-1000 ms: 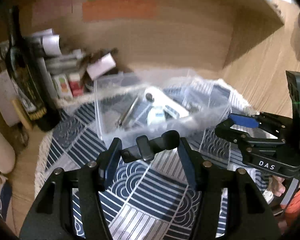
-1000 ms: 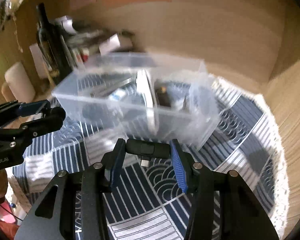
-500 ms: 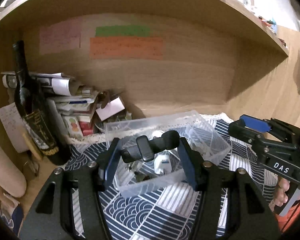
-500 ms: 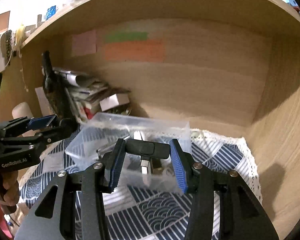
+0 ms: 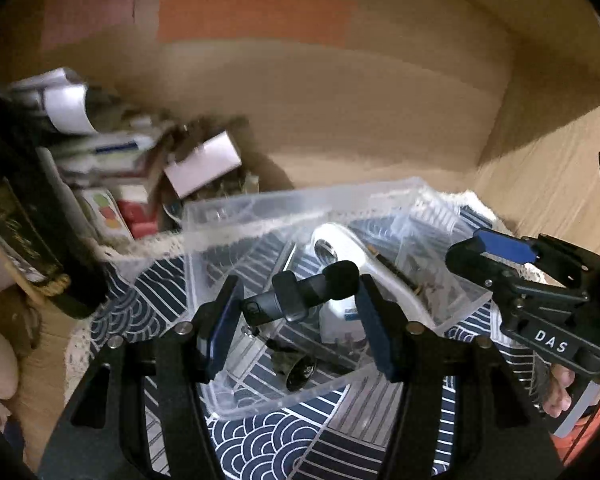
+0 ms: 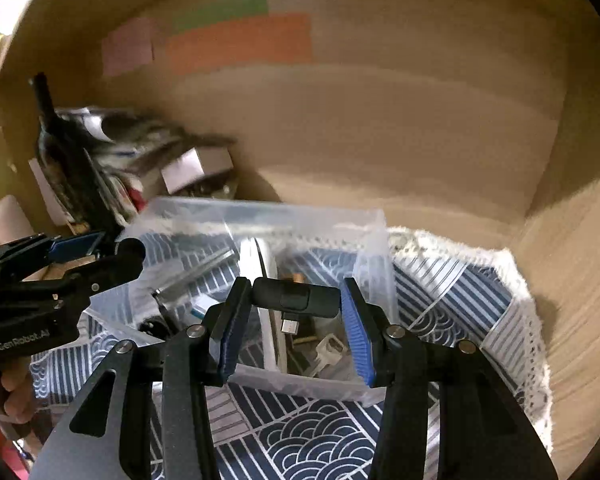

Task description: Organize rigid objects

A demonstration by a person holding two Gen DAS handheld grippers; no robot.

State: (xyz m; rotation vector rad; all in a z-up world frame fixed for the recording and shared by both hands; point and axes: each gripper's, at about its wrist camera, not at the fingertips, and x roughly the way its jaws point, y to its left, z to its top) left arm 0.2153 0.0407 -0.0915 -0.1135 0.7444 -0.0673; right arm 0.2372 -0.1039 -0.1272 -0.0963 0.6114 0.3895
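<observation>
My left gripper (image 5: 298,300) is shut on a small black clip-on microphone (image 5: 304,294) and holds it over the near left part of a clear plastic bin (image 5: 260,210). My right gripper (image 6: 294,300) is shut on a black USB adapter (image 6: 296,294), plug pointing down, above the bin's (image 6: 260,210) near side. The bin holds a white device (image 5: 364,264), metal tools and small parts. The right gripper also shows in the left wrist view (image 5: 488,252), the left gripper in the right wrist view (image 6: 96,256).
The bin stands on a blue and white patterned mat (image 6: 452,300) inside a wooden alcove. A dark bottle (image 6: 60,148) and piled boxes and papers (image 5: 140,168) crowd the back left. The alcove's side wall (image 6: 572,260) rises at the right.
Both grippers, raised half a second ago, have tipped back down and moved over the bin, each holding its object. The bin now sits directly beneath the fingertips.
</observation>
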